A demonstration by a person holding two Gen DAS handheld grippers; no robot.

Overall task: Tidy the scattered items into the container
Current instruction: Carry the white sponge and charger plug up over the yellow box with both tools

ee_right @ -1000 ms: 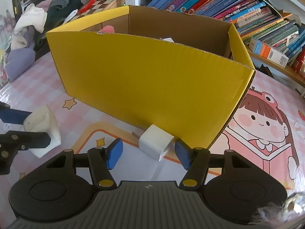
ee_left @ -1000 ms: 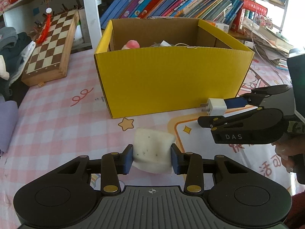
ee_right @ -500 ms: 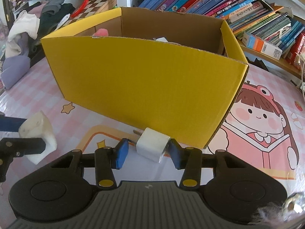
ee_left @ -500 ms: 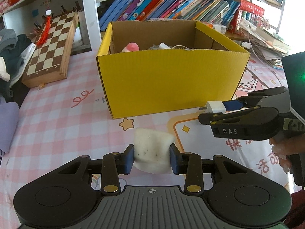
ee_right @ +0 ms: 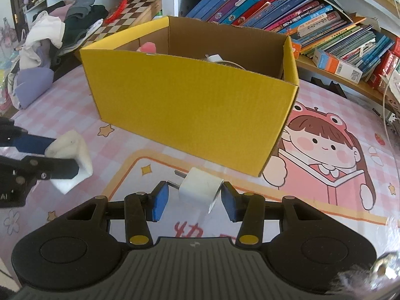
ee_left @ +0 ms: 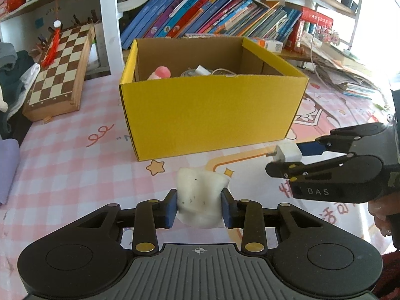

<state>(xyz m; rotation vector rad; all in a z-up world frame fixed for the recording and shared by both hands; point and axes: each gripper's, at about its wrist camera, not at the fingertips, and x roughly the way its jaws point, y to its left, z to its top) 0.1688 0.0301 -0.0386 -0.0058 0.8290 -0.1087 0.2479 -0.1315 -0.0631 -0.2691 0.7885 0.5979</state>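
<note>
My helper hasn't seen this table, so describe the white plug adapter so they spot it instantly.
Find the yellow box. In front of its near right corner sits the plug adapter: a hard white cube with metal prongs, unlike the soft white sponge further left.

Yellow box [ee_left: 212, 115] contents being mostly hidden by front wall; clothes pile [ee_right: 50, 37] being cropped at left edge.

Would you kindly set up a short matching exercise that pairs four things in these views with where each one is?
Things:
1. white sponge
2. white charger plug
3. pink item
4. chessboard

Places:
A. inside the yellow box
B. between the right gripper's jaws
C. leaning beside the bookshelf
D. pinched by the left gripper, whose jaws are closing

Pairs: 1-D, 2-B, 3-A, 4-C
</note>
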